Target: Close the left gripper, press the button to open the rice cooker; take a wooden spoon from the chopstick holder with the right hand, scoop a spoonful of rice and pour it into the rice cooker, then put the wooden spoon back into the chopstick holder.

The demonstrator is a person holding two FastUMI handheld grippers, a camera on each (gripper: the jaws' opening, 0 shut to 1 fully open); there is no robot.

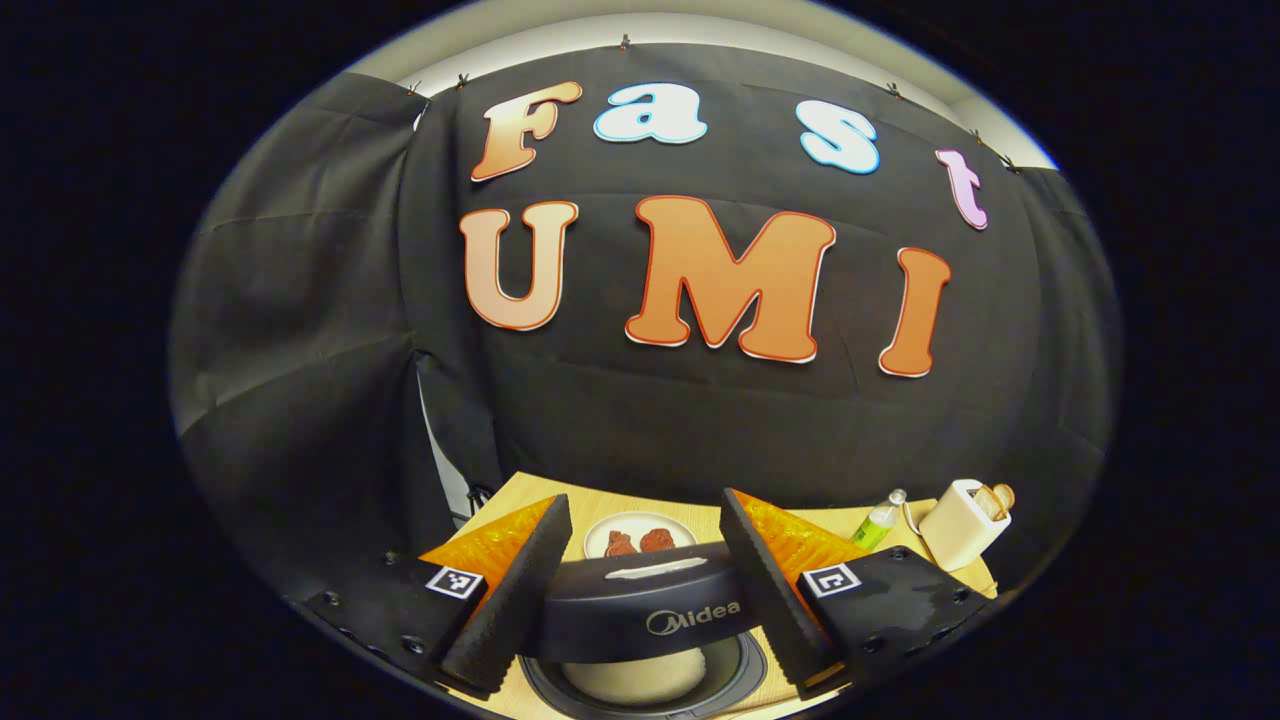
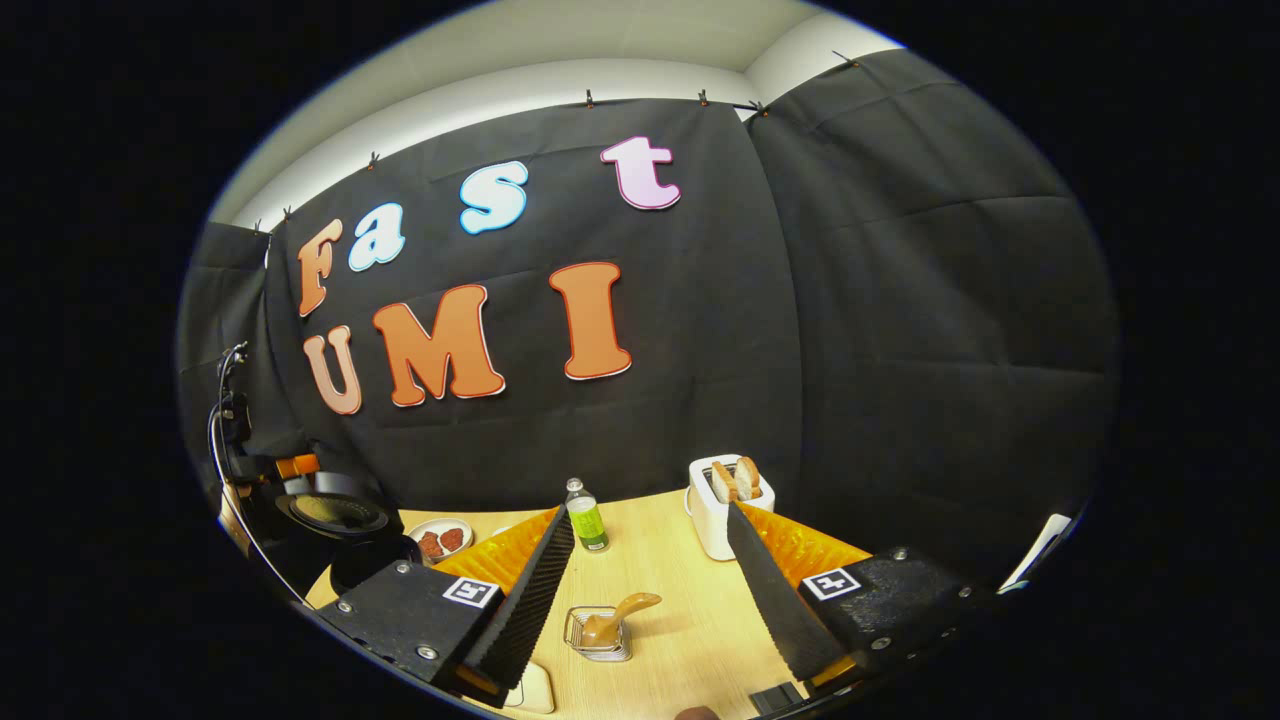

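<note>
Wooden spoon (image 2: 615, 620) sits in the chopstick holder (image 2: 597, 634), bottom centre of the right gripper view, right between your right gripper (image 2: 650, 590) fingers and a little ahead of them. Its handle leans up and to the right, tip toward the right finger. Right gripper is wide open, nothing in it; it's the nearer hand, so I'd go straight forward and down and take the handle across its length.

Rice cooker (image 2: 340, 530) stands at the left edge of that view, lid up, well apart from the holder. In the left gripper view the lid (image 1: 645, 600) stands between the left gripper (image 1: 645, 580) fingers, the pot (image 1: 640, 680) showing at the bottom centre. Left gripper fingers are spread wide, holding nothing. Button step looks done.

Outward: bottle (image 2: 586, 518), toaster (image 2: 722, 500), plate (image 2: 440, 538) on the table (image 2: 690, 620).
</note>
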